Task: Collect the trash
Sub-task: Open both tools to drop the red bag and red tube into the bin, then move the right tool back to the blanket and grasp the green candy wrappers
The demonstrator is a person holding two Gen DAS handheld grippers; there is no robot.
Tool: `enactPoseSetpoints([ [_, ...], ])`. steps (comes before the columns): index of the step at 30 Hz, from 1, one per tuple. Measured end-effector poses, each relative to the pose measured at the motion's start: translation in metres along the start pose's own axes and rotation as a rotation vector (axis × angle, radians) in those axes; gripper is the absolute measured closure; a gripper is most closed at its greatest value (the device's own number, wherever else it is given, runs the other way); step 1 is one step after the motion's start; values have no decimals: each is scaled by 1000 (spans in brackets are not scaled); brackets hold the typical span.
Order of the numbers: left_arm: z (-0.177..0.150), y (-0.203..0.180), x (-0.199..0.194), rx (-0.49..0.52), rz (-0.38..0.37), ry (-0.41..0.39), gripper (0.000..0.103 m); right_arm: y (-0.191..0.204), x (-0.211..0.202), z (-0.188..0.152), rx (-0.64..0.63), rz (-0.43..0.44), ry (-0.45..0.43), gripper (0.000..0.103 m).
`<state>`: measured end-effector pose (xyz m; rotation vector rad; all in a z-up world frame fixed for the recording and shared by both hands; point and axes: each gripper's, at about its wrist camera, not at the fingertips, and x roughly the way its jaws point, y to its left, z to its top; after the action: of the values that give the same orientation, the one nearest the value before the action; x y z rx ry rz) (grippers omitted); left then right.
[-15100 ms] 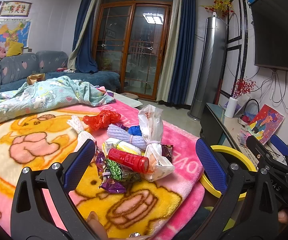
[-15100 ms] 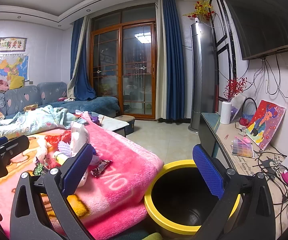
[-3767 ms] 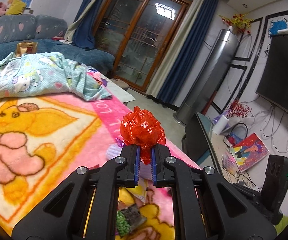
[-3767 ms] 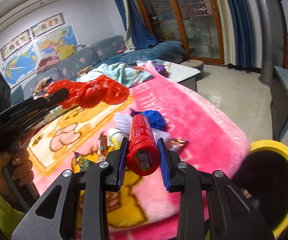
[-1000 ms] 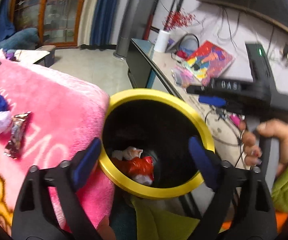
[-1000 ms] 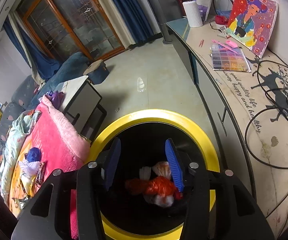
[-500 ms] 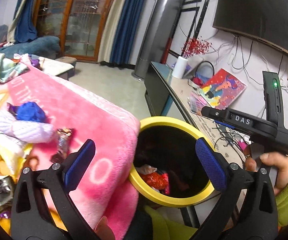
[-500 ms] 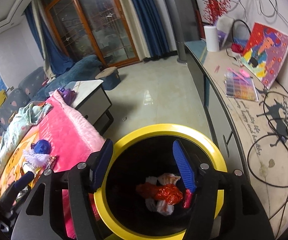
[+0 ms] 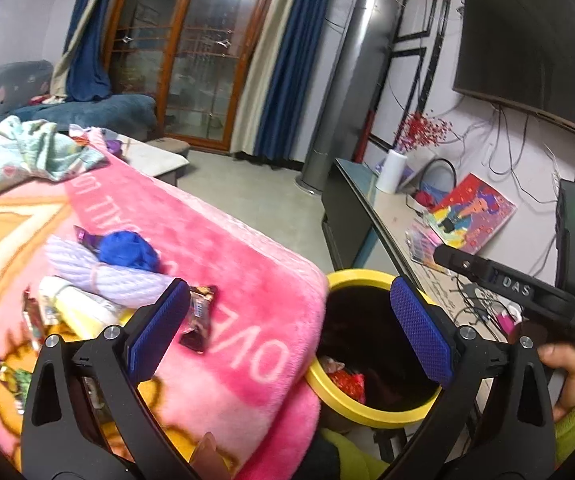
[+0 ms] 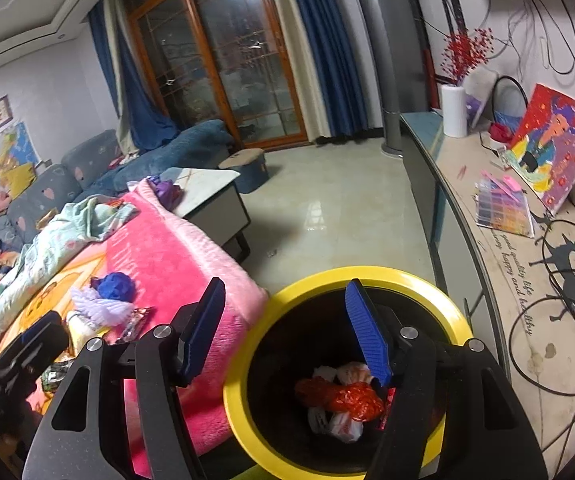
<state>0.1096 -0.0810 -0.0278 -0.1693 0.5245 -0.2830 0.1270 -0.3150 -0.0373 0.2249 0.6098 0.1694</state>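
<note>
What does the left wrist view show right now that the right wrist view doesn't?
Left wrist only: the hand holding the right tool, and the television on the wall.

Right wrist only: the bottom of the bin, where the red bag lies on white bags.

Both: the yellow-rimmed bin, the pink blanket with the blue wad and candy wrapper, and open, empty tools, the right's jaws having just been opening.

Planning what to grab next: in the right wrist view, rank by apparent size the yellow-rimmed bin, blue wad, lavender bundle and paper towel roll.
1. Yellow-rimmed bin
2. Lavender bundle
3. Blue wad and paper towel roll look alike; the roll stands farther off, so unranked.
</note>
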Motion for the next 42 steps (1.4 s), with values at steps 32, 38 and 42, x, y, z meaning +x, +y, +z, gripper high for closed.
enactPoseSetpoints([
  [32,15,98,-80,-152,217,-152,11,142,-9,-29,-264,255,18,36],
  [38,17,122,-97,-191,244,-165,11,168,-7,-40,-302,318,57,35],
  [42,17,140,-107,-224,266,-168,11,185,-3,-51,-327,354,93,35],
])
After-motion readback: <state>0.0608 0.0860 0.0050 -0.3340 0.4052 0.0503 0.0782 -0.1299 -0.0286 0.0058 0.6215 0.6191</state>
